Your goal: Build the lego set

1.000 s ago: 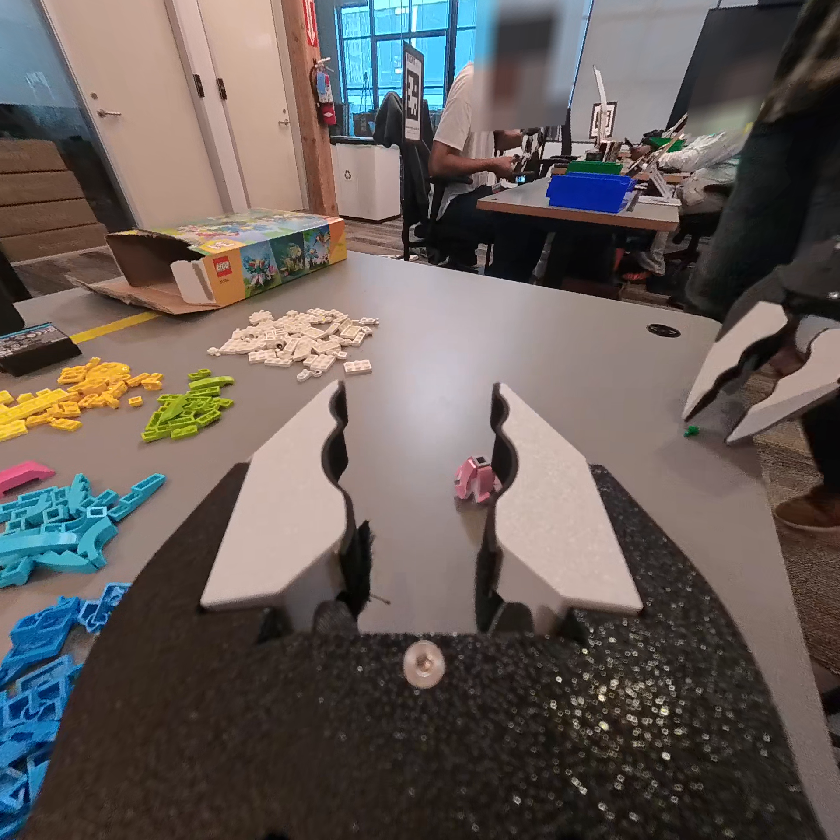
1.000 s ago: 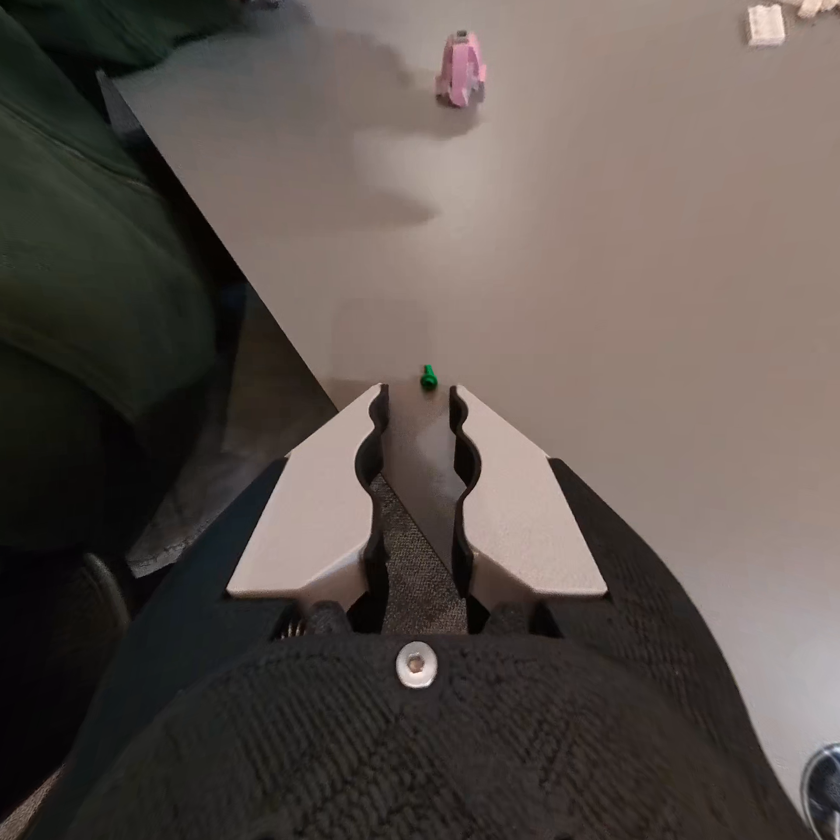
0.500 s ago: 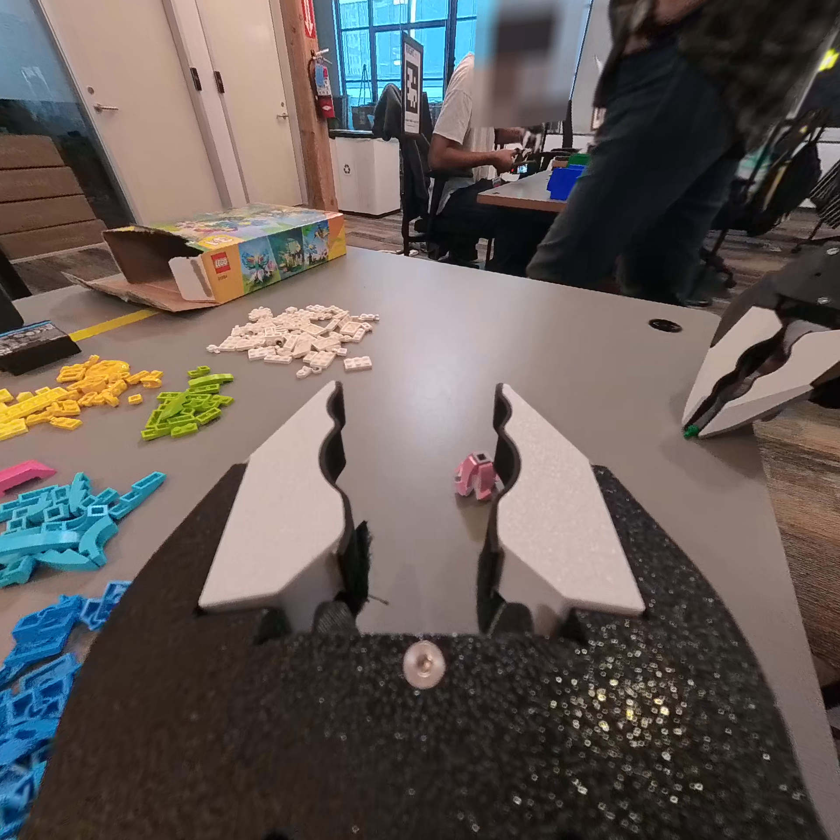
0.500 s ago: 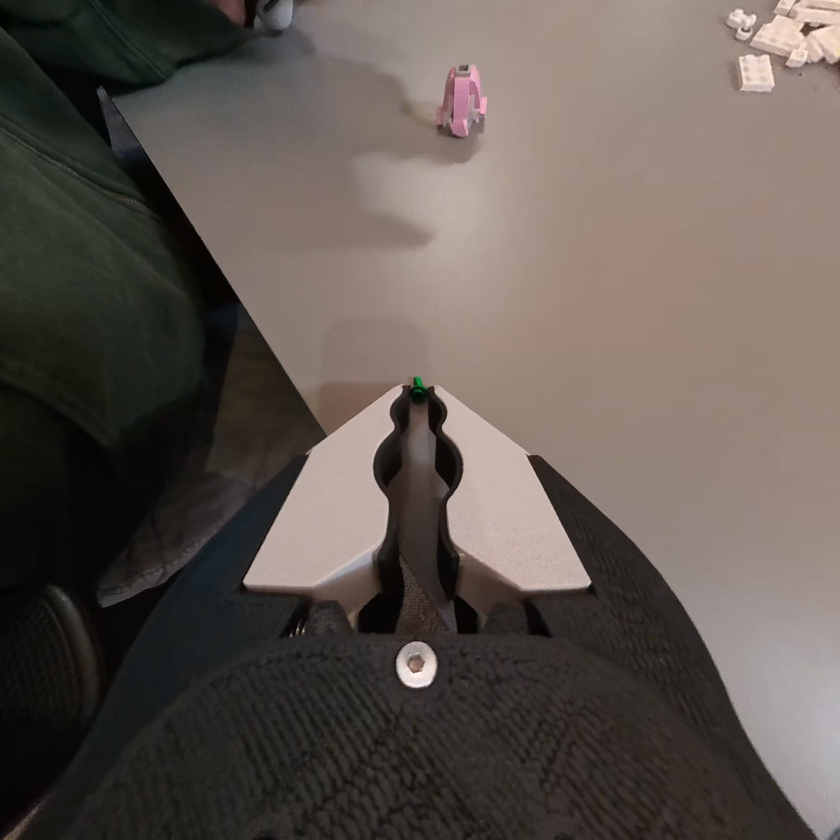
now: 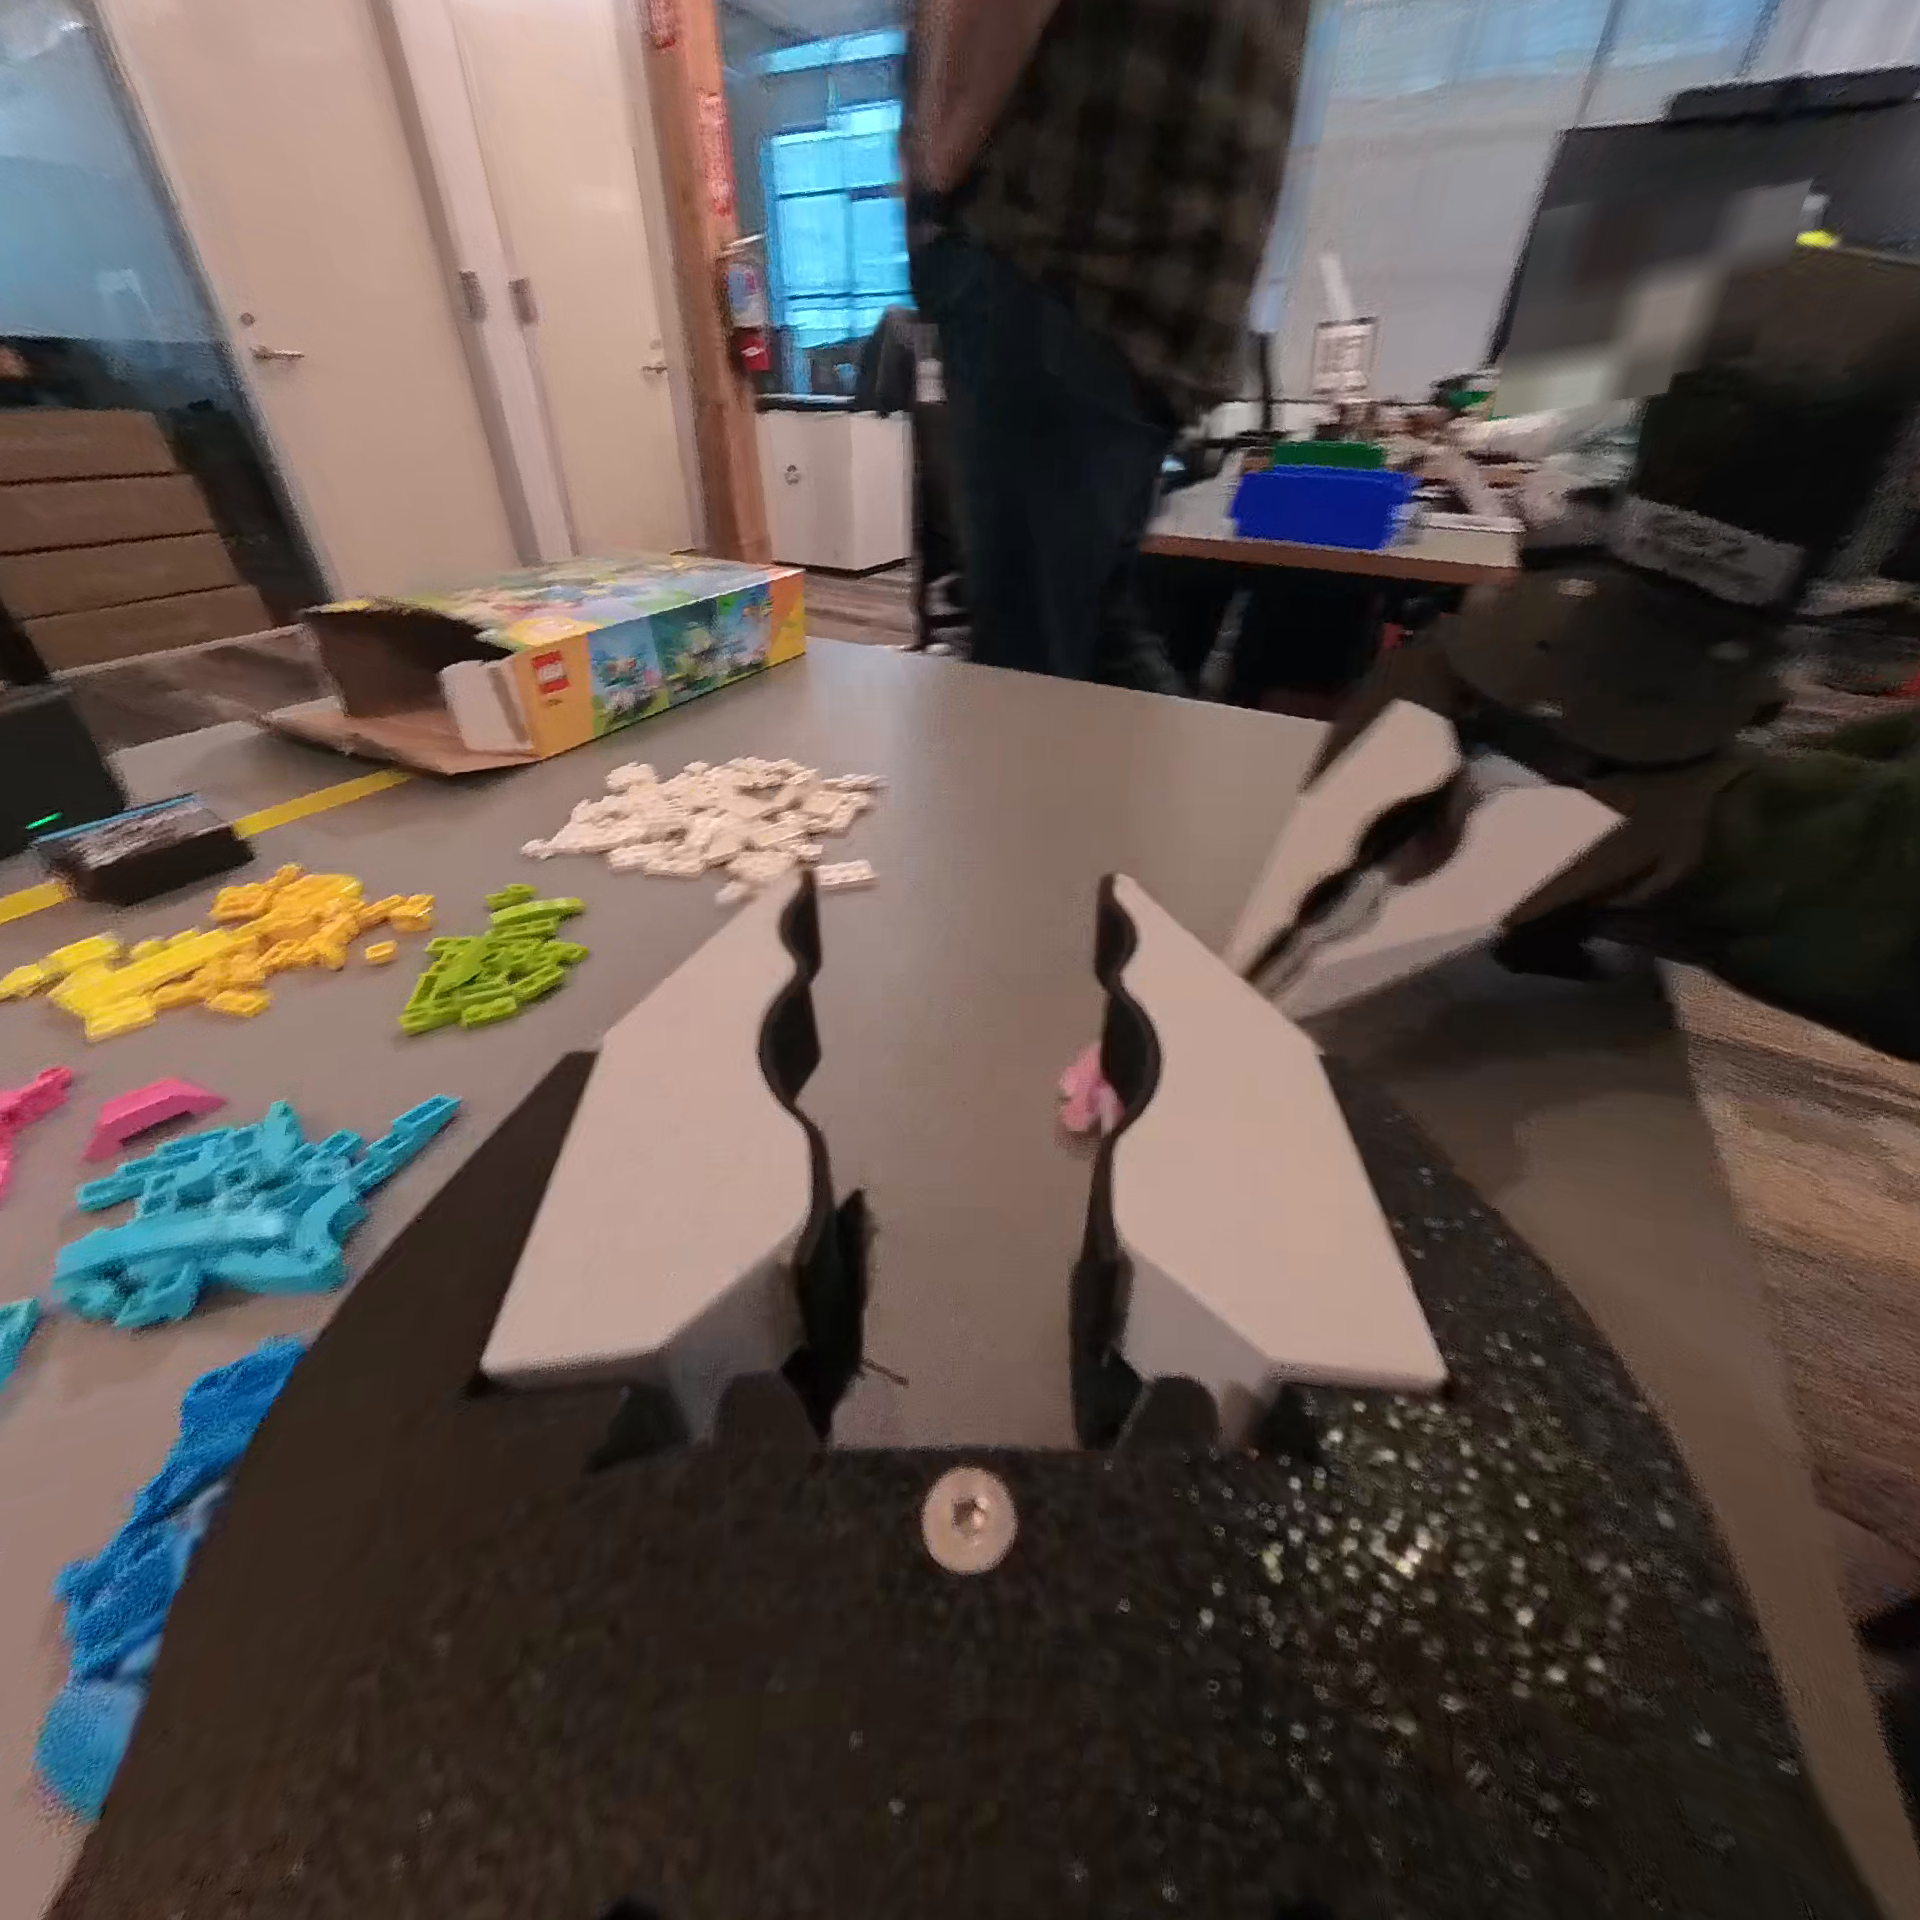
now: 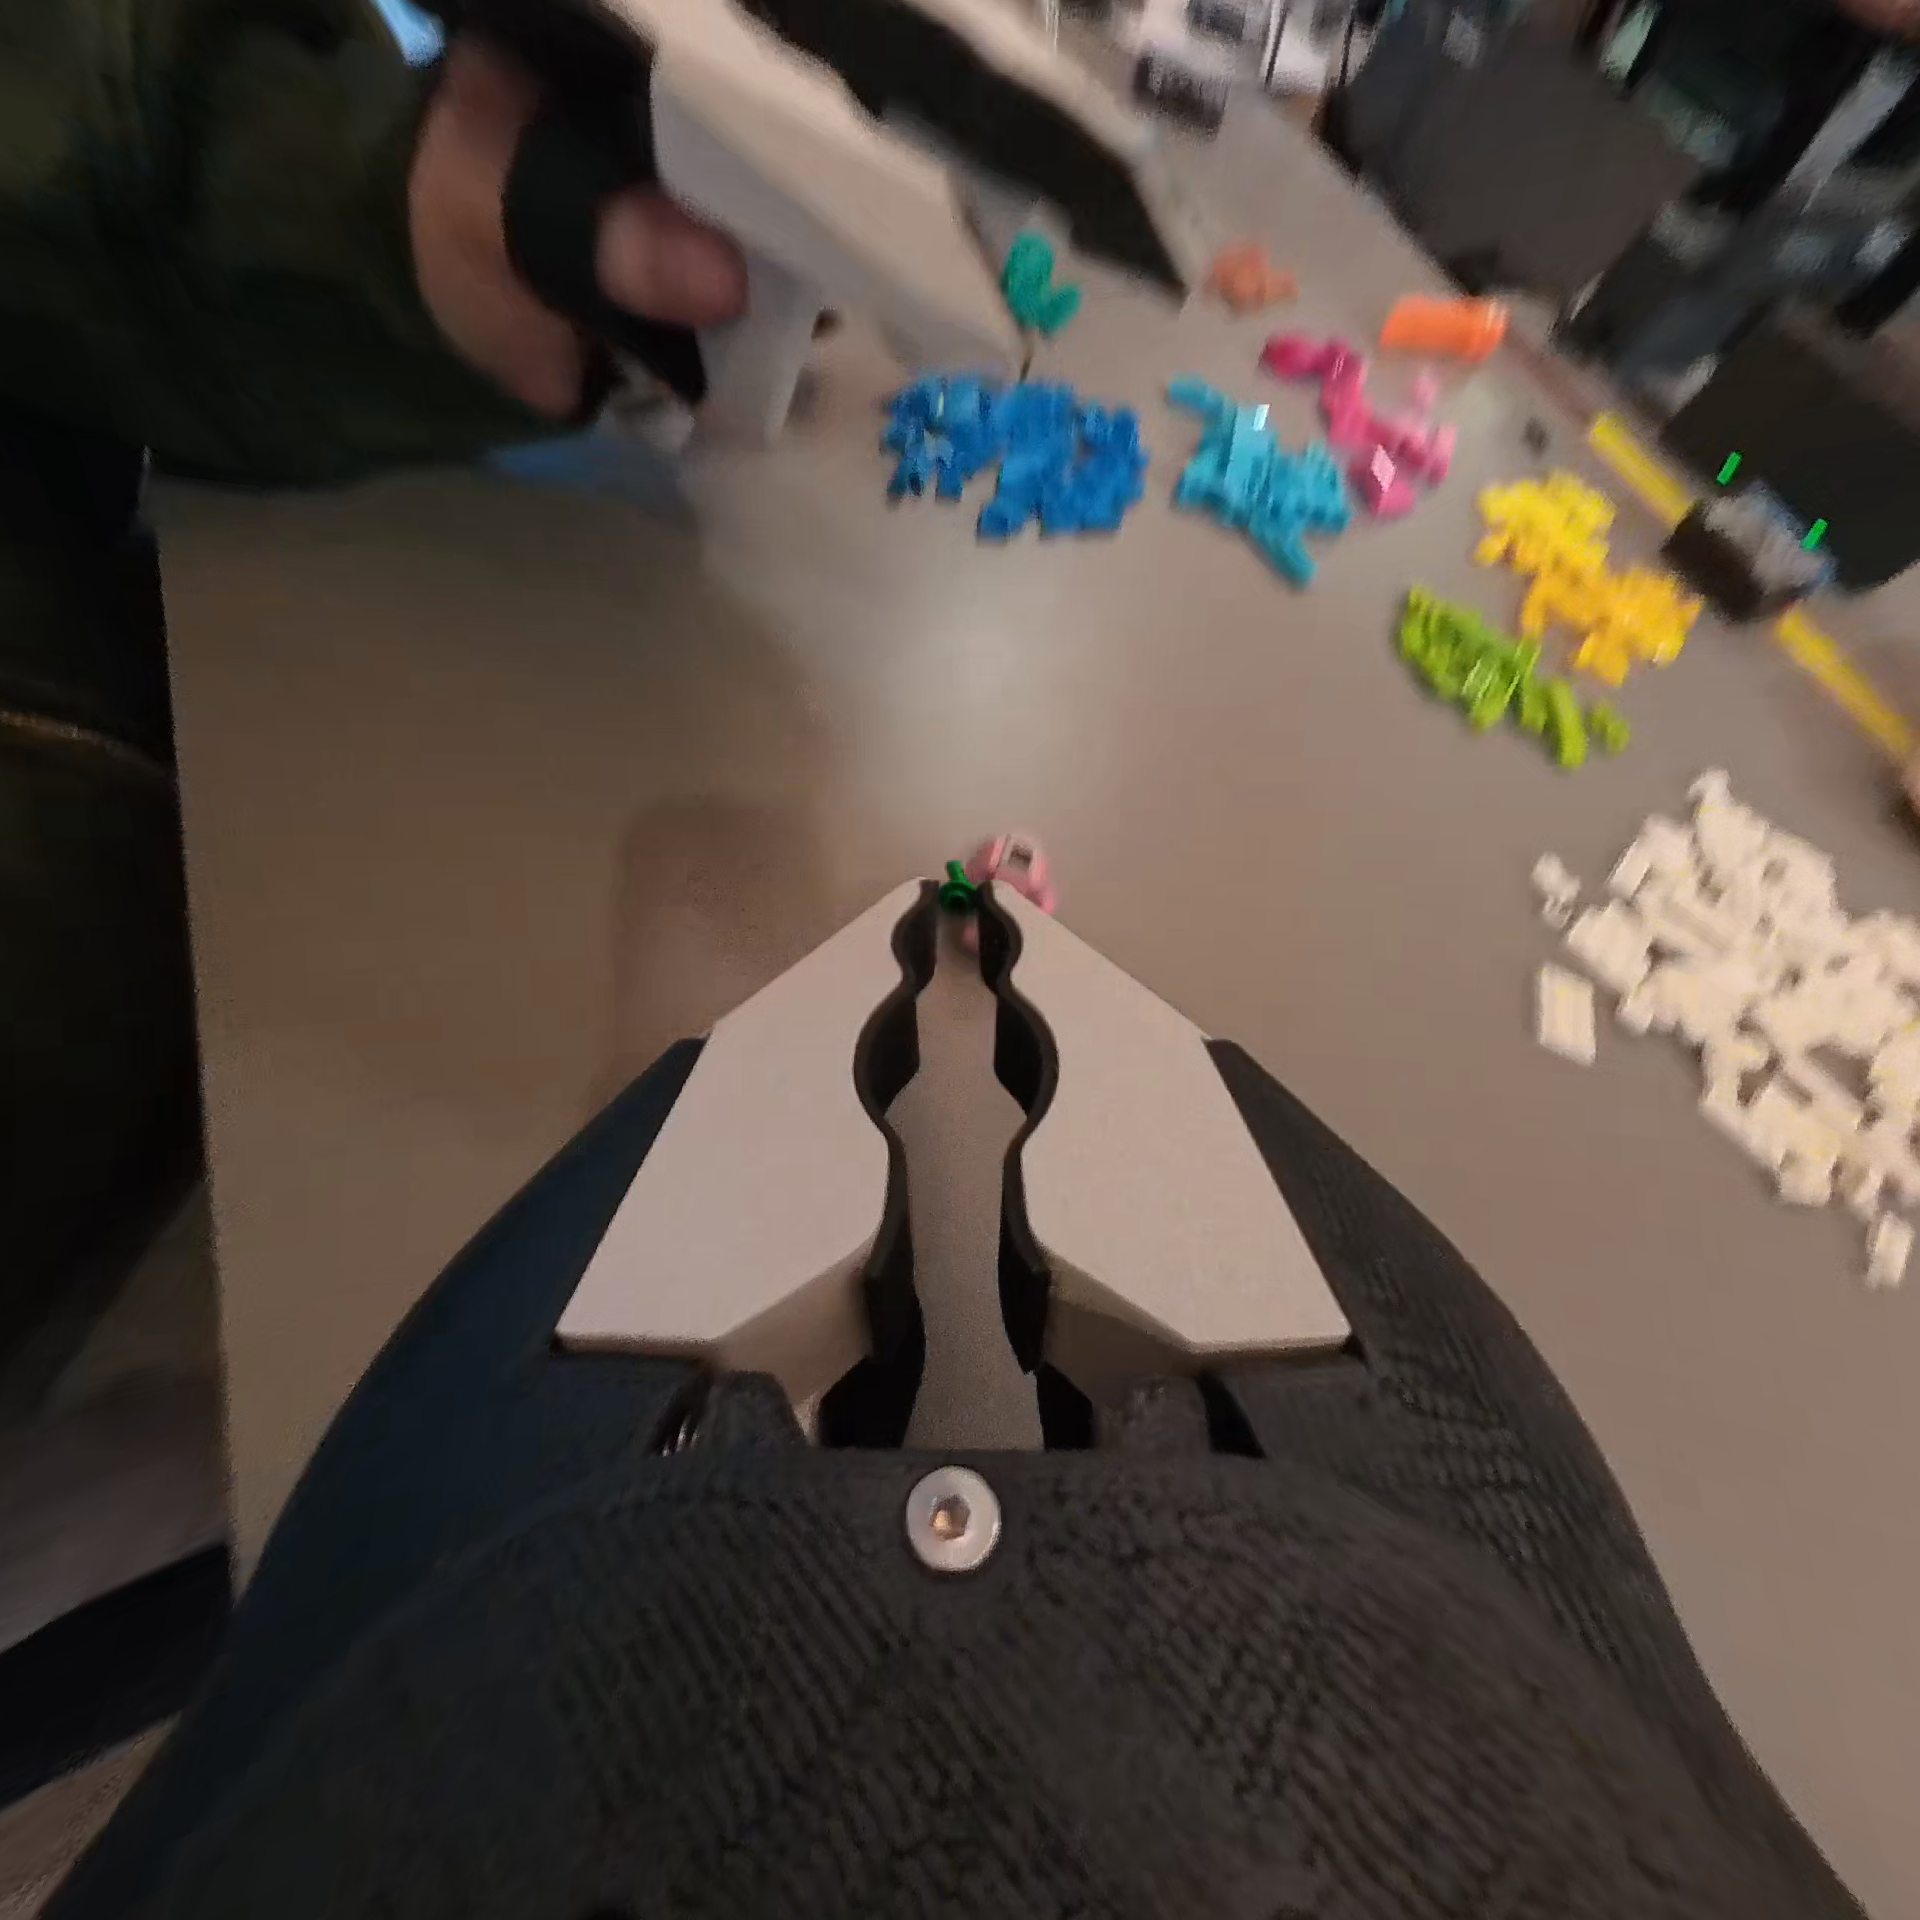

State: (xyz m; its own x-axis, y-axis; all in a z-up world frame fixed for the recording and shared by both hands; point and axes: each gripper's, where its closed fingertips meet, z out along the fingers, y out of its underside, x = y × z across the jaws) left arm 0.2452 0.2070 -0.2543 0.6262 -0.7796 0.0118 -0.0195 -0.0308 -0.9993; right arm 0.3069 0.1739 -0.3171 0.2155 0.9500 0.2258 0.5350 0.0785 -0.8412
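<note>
My left gripper [image 5: 954,902] is open and empty above the grey table [image 5: 1039,748]. A small pink lego build [image 5: 1087,1086] stands on the table just inside its right finger. My right gripper [image 6: 958,902] is shut on a tiny green lego piece [image 6: 954,891] at its tips and hovers right over the pink build [image 6: 1013,868]. The right gripper also shows in the left wrist view [image 5: 1262,961], coming in from the right behind my right finger. The left gripper shows blurred at the top of the right wrist view [image 6: 831,208], held by a hand.
Sorted lego piles lie on the table: white [image 5: 727,821], lime green [image 5: 488,961], yellow [image 5: 208,951], cyan [image 5: 229,1216], blue [image 5: 135,1538], pink [image 5: 145,1107]. An opened lego box [image 5: 582,655] lies at the back left. A person [image 5: 1070,312] stands beyond the far edge.
My right gripper closed on the green piece at the table's right edge, lifted it and swung left to just over the pink build. The left gripper stayed open. A person walked behind the table.
</note>
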